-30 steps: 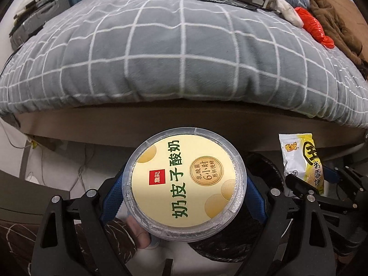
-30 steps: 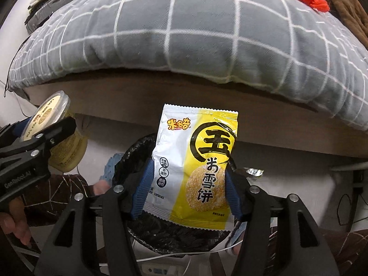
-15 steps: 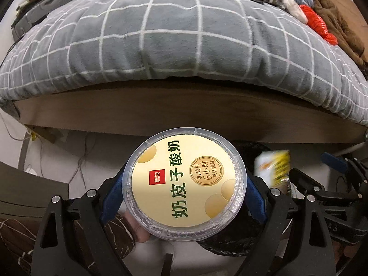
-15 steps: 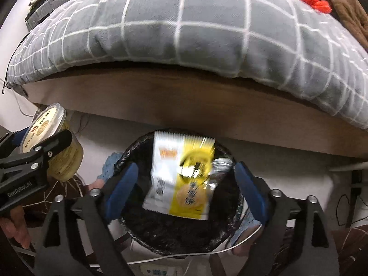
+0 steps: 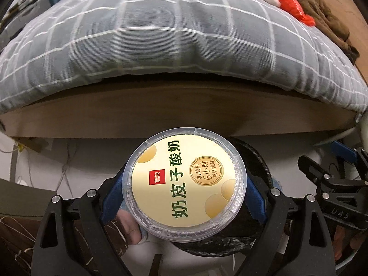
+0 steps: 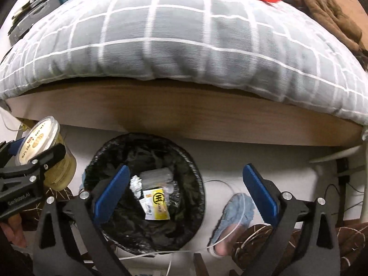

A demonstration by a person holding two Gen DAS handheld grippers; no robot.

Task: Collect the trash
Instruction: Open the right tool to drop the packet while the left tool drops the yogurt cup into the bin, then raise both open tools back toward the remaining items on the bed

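Snack wrapper [image 6: 156, 203] in bin [image 6: 197, 179]; yogurt cup [image 5: 185, 184] next.
Our right gripper [image 6: 184, 189] gapes wide, empty; left gripper [image 5: 184, 195] clamps the cup, must swing over the bin.

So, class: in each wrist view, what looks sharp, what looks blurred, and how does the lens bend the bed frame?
Left wrist view: the yogurt cup lid print is crisp, while the quilt is smeared by motion blur. Right wrist view: the snack wrapper in the trash bin is soft, and the far clutter streaks. Both views: fisheye bows the straight bed frame into an arc, with dark corners.
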